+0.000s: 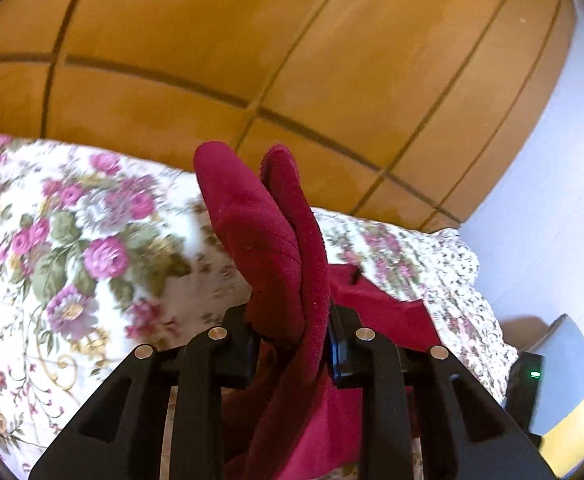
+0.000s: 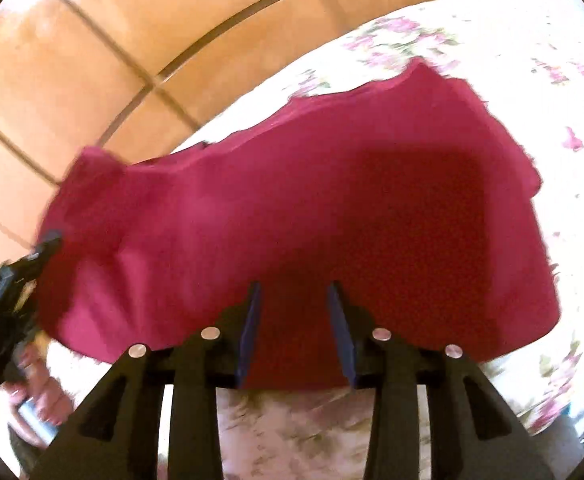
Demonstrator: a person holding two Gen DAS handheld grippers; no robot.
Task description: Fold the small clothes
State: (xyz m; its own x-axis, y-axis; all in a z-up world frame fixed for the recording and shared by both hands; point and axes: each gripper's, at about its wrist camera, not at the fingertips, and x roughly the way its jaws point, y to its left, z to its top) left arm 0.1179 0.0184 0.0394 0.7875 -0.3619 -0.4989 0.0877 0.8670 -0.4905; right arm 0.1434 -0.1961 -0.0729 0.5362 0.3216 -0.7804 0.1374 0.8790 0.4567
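A dark red garment point(image 2: 312, 208) lies spread on a floral bedspread point(image 2: 532, 80). My left gripper point(image 1: 292, 344) is shut on a bunched corner of the red garment point(image 1: 268, 240), which sticks up between its fingers. In the right wrist view the left gripper point(image 2: 36, 264) shows at the garment's left edge, held by a hand. My right gripper point(image 2: 294, 320) is open just above the garment's near edge, with nothing between its blue pads point(image 2: 252, 320).
The bed's floral cover point(image 1: 72, 240) ends at an orange tiled floor point(image 1: 252, 40) beyond. A white wall point(image 1: 564, 160) stands at the right, with a dark device with a green light point(image 1: 532, 376) and a blue-and-yellow object point(image 1: 572, 400) beside the bed.
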